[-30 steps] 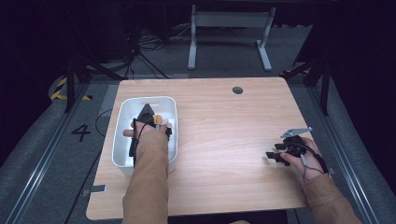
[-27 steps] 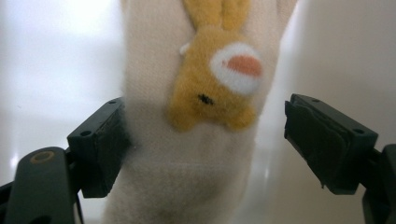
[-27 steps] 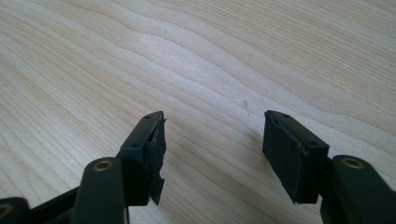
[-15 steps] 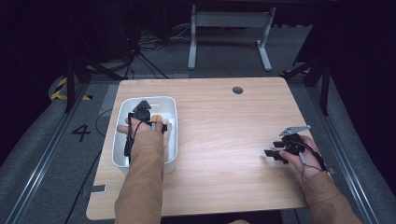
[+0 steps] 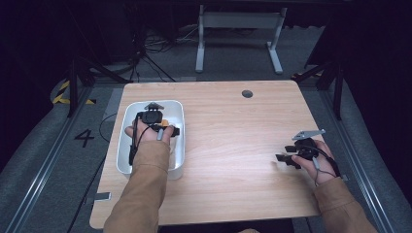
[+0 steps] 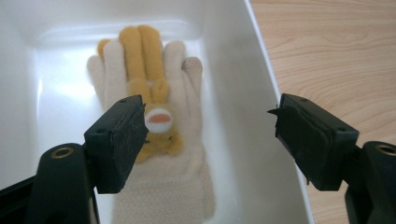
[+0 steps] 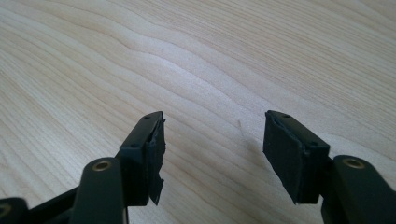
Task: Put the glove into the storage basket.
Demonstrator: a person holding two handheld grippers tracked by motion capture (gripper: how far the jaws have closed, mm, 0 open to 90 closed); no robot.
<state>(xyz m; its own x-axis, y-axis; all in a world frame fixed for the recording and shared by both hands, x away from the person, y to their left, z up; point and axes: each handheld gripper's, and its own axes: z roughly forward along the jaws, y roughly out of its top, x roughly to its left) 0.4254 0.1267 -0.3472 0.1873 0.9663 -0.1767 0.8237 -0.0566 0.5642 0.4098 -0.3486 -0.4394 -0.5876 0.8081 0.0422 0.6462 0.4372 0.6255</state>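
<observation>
A cream knitted glove with a yellow plush figure on its back lies flat on the floor of a white bin. My left gripper hangs above the glove, pointing down into the bin. Its jaws have just been closing but stand open, and nothing is pressed between them. In the high view the left gripper is over the bin at the table's left, with a bit of orange showing beside it. My right gripper is open just over bare wood; the high view has the right gripper near the table's right edge.
The light wooden table has a round cable hole near its far edge. Dark floor, cables and a metal stand's legs lie beyond the table. A rail runs along the floor on each side.
My left gripper has lifted a little above the bin's floor and the hand has drawn slightly back. The right hand and gripper have stayed where they were.
</observation>
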